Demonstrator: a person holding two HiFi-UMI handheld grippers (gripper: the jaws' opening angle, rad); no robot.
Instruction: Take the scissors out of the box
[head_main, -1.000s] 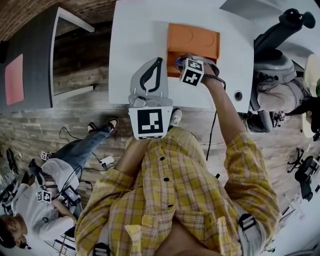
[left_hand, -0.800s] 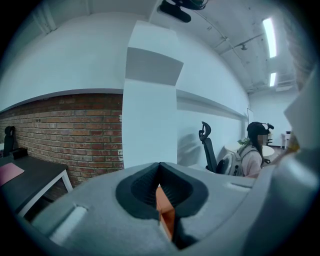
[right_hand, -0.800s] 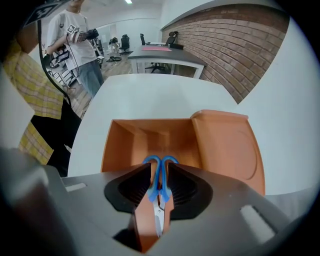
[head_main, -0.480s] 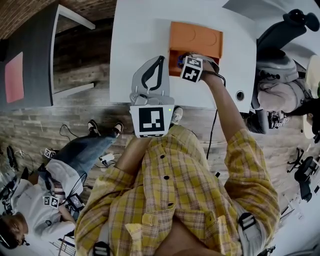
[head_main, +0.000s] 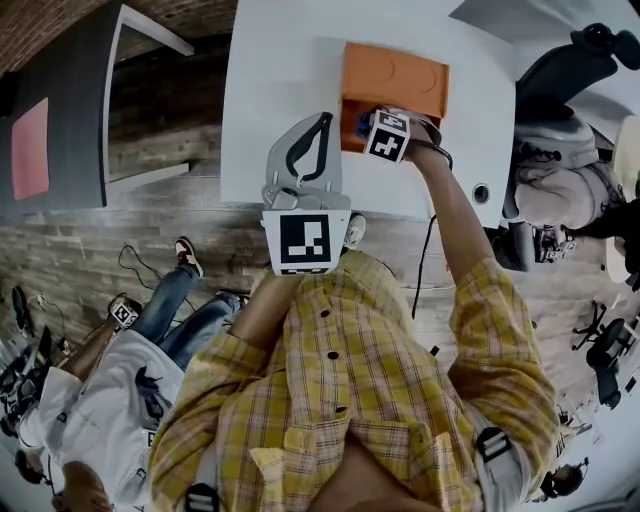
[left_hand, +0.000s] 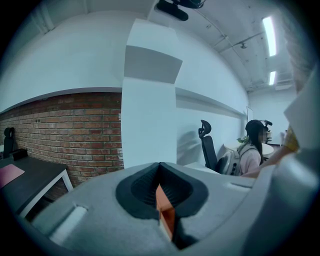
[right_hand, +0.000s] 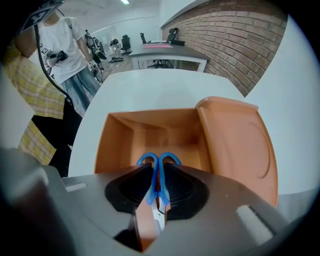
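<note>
White table (head_main: 280, 80) carries orange box (right_hand: 150, 130), lid open to right. L gripper (left_hand: 160, 172): jaws together, empty, idle left of box. R gripper (right_hand: 158, 176): aimed down into box, jaws closing, pads on blue handles of scissors (right_hand: 148, 160), which are inside box near its near edge. Status: grasp approx. made. Remaining: lift-out.

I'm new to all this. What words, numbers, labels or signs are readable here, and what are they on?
No readable words or numbers anywhere.
Cube on the left gripper: black-and-white square pattern, no letters.
Cube on the right gripper, whose jaws are closing on the scissors: same kind of pattern.
Orange box: no print.
Bystander's white shirt: dark print, too small to read.
</note>
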